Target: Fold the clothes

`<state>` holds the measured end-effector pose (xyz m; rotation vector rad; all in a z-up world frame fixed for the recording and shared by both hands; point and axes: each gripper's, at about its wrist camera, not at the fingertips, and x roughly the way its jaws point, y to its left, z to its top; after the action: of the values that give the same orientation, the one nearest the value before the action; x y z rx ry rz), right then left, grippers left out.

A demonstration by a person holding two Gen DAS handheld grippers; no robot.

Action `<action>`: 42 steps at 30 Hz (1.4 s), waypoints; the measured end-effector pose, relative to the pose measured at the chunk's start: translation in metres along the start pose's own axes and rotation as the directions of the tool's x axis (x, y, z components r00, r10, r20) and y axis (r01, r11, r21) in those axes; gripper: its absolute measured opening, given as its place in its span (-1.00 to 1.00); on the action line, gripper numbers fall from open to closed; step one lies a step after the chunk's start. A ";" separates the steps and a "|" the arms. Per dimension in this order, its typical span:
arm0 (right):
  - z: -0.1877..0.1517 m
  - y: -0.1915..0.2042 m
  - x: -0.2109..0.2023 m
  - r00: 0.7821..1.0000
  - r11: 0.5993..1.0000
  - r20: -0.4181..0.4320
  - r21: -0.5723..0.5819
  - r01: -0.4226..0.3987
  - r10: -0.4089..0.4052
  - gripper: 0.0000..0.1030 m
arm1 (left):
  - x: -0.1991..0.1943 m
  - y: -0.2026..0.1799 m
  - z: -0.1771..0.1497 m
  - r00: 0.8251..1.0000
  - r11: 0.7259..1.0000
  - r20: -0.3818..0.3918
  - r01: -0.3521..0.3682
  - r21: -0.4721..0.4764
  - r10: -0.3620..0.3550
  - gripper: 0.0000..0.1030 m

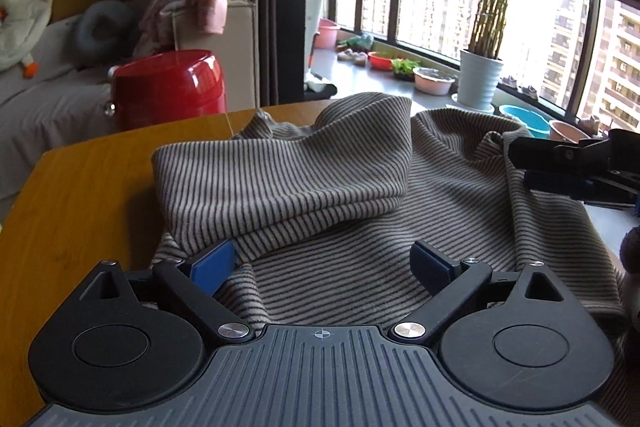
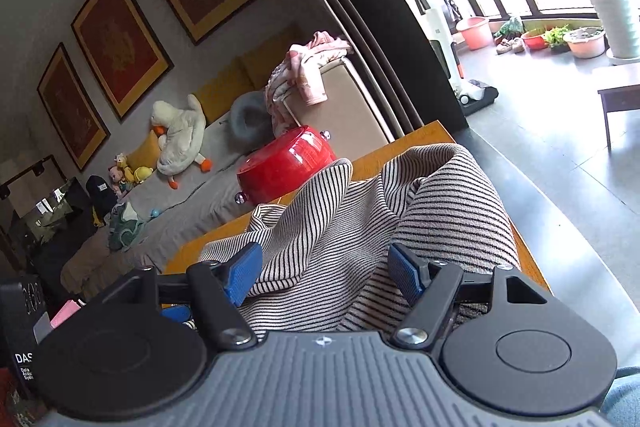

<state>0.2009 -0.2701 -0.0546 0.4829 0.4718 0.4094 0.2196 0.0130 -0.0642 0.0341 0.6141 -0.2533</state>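
A beige garment with thin dark stripes lies crumpled on a wooden table; one part is folded over the rest. My left gripper is open just above the garment's near edge, blue pads apart. My right gripper shows at the right of the left wrist view, at a raised bunch of the garment's right edge. In the right wrist view the right gripper is open, with the striped garment heaped between and beyond its blue pads.
A red round stool stands past the table's far edge. Behind it are a sofa with pink clothes and a plush duck. Potted plants and basins line the window sill. The table's right edge drops to grey floor.
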 end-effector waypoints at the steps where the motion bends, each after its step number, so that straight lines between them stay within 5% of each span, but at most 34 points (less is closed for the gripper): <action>1: 0.000 0.000 0.001 1.000 1.000 -0.003 -0.002 0.002 -0.003 0.38 | 0.000 0.003 0.000 1.000 1.000 0.002 0.006 -0.017 -0.006 0.91; 12: 0.000 0.006 0.011 0.997 0.998 -0.050 -0.033 0.050 -0.052 0.41 | -0.009 0.020 -0.004 0.997 0.990 0.059 0.060 -0.129 -0.052 0.99; 22: 0.010 0.039 0.018 0.981 0.962 -0.080 -0.226 0.154 -0.175 0.40 | -0.016 0.028 -0.007 0.993 0.982 0.098 0.079 -0.170 -0.063 1.00; 25: 0.039 0.055 0.022 0.982 0.951 -0.091 -0.277 0.136 -0.167 -0.43 | -0.016 0.028 -0.007 0.994 0.983 0.089 0.071 -0.169 -0.057 1.00; 31: 0.070 0.050 0.077 0.972 0.982 -0.198 -0.160 0.099 -0.130 -0.35 | -0.017 0.027 -0.008 0.996 0.983 0.076 0.065 -0.172 -0.052 1.00; 35: 0.057 0.030 0.126 0.949 0.986 -0.270 -0.012 0.167 -0.164 -0.19 | -0.015 0.031 -0.008 0.995 0.978 0.070 0.079 -0.193 -0.067 1.00; 37: 0.053 0.033 0.136 0.946 0.991 -0.304 0.031 0.132 -0.117 -0.19 | -0.015 0.032 -0.008 0.995 0.976 0.069 0.085 -0.202 -0.072 1.00; 39: 0.059 0.045 0.125 0.959 0.993 -0.276 0.115 -0.040 0.071 -0.19 | -0.014 0.033 -0.008 0.995 0.975 0.069 0.086 -0.206 -0.073 1.00; 42: 0.081 0.062 0.100 0.937 0.937 -0.157 0.212 -0.278 0.313 -0.20 | -0.013 0.033 -0.008 0.995 0.975 0.067 0.085 -0.207 -0.072 1.00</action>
<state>0.3083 -0.1997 0.0087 0.7054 0.6269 0.7117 0.2127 0.0488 -0.0650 -0.2012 0.5810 -0.2640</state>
